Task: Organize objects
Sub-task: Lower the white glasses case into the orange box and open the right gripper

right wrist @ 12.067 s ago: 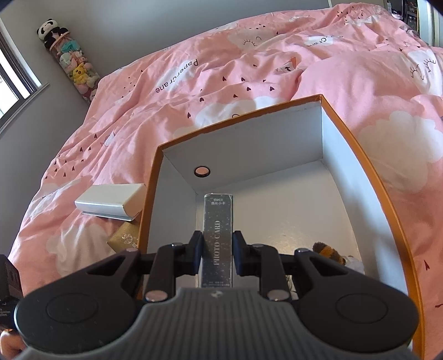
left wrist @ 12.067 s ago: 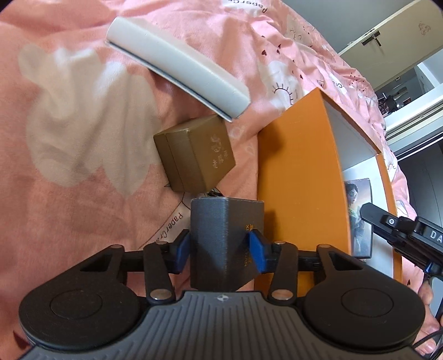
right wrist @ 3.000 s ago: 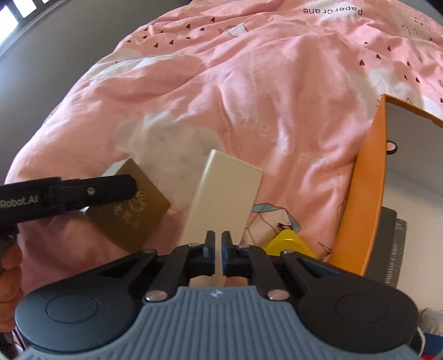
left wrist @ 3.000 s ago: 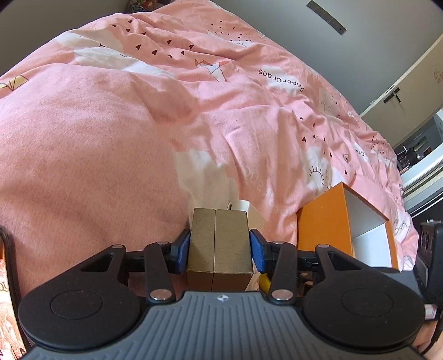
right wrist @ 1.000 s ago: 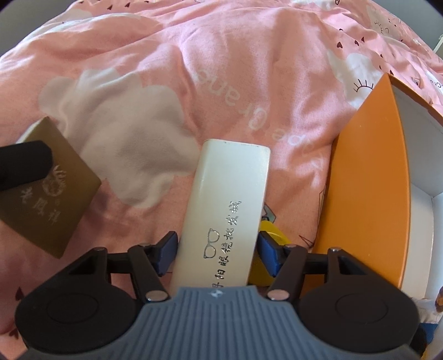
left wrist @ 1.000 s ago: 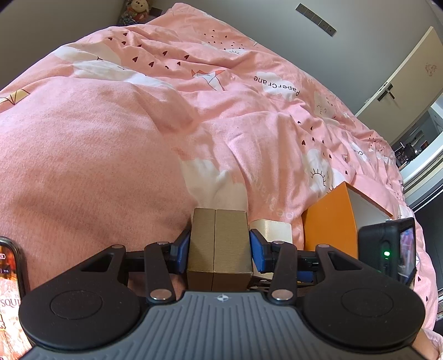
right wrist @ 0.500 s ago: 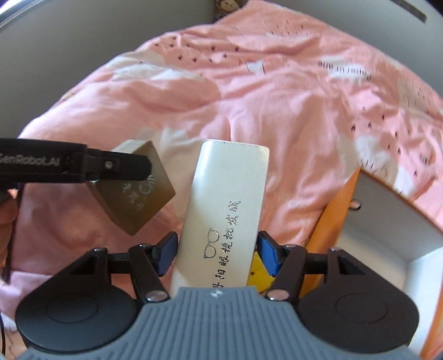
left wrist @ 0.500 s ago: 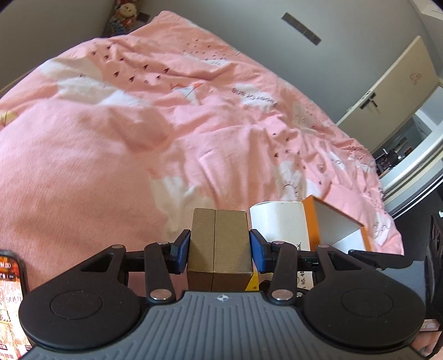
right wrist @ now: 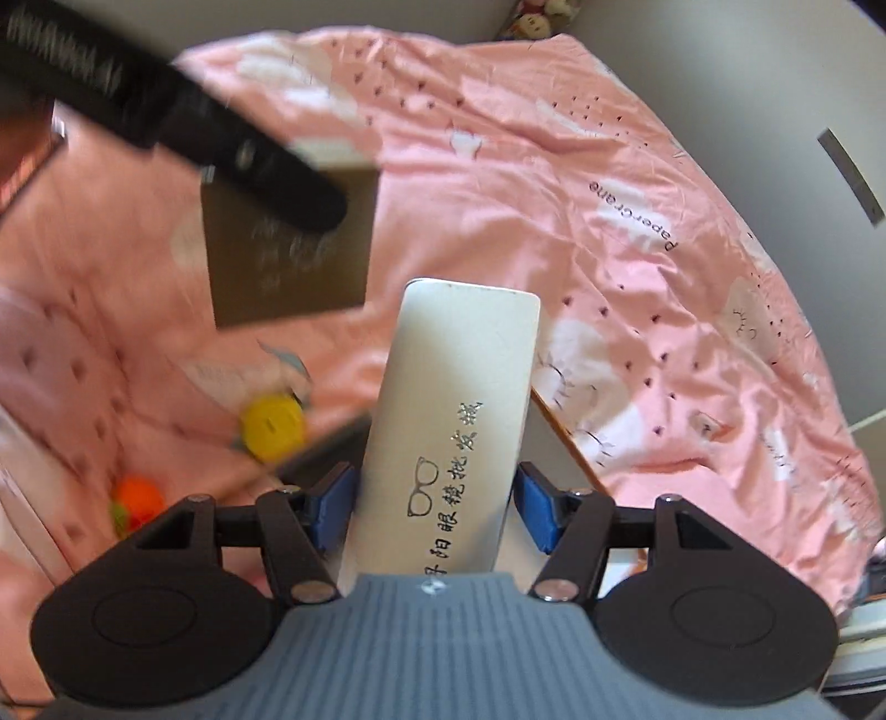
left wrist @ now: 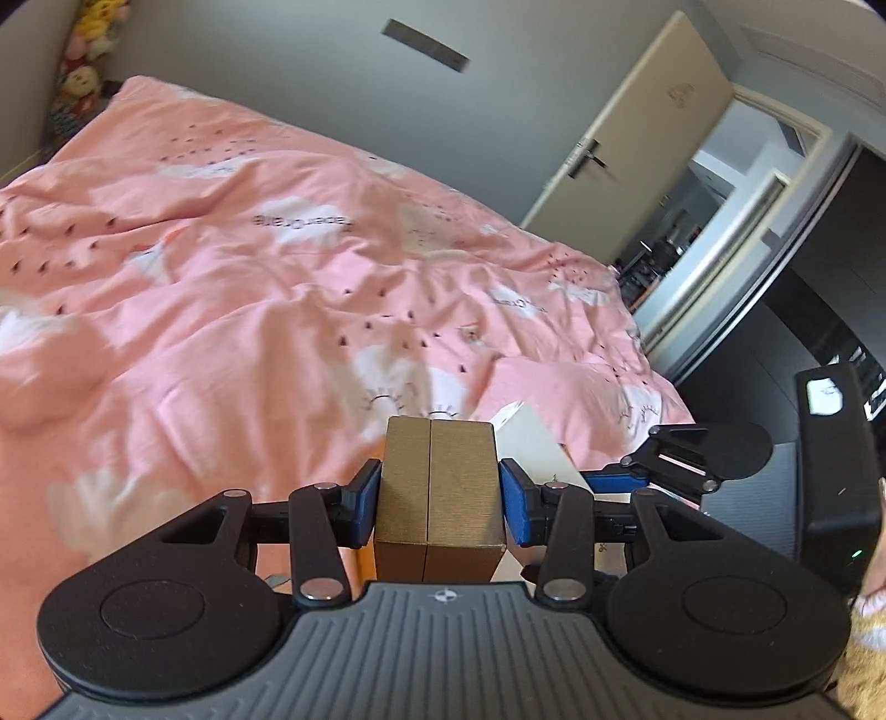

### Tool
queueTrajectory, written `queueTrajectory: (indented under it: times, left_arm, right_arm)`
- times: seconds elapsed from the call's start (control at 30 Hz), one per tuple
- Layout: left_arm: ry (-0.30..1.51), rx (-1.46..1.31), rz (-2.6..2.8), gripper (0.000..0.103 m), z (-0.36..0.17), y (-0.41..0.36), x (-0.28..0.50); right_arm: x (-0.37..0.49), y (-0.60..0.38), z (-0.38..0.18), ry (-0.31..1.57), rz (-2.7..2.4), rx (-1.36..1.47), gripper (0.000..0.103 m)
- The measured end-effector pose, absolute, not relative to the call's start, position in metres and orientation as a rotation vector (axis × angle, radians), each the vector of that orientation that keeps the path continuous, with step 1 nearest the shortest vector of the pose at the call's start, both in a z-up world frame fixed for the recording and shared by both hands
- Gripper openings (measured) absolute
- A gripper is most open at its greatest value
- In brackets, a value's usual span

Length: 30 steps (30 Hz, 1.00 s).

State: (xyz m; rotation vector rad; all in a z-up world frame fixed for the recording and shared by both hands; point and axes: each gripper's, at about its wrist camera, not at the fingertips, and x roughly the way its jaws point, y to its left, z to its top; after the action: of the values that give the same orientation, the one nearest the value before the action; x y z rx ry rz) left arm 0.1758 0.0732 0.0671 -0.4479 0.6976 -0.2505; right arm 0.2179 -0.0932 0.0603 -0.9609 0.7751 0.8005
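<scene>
Left wrist: pink duvet (left wrist: 232,310), open door (left wrist: 637,138).

My bed's pink duvet (left wrist: 266,288) fills the room; grey wall (left wrist: 310,83) behind; cream door (left wrist: 637,138) ajar on the right; plush toys (left wrist: 83,50) in the corner.

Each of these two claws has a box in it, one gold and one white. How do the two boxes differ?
The gold box in the left gripper is short and blocky, with a seam down its middle; the white case in the right gripper is long, flat and round-cornered. The white case bears black characters and a glasses drawing; the gold box's near face is plain. Both are clamped between blue pads above the pink duvet.
</scene>
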Motion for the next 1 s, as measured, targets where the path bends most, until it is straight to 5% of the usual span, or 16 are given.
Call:
queueTrajectory:
  times: [0.4,1.0]
  left_arm:
    - [0.777,-0.323,-0.273,0.051,0.038,0.016,0.247]
    - [0.825,-0.279,-0.233,0.051,0.008,0.008,0.281]
  right_arm:
    - [0.270,-0.121,-0.044,0.641,0.955,-1.490,0.064]
    - [0.293,-0.115,-0.094,0.421,1.192,-1.578,0.065]
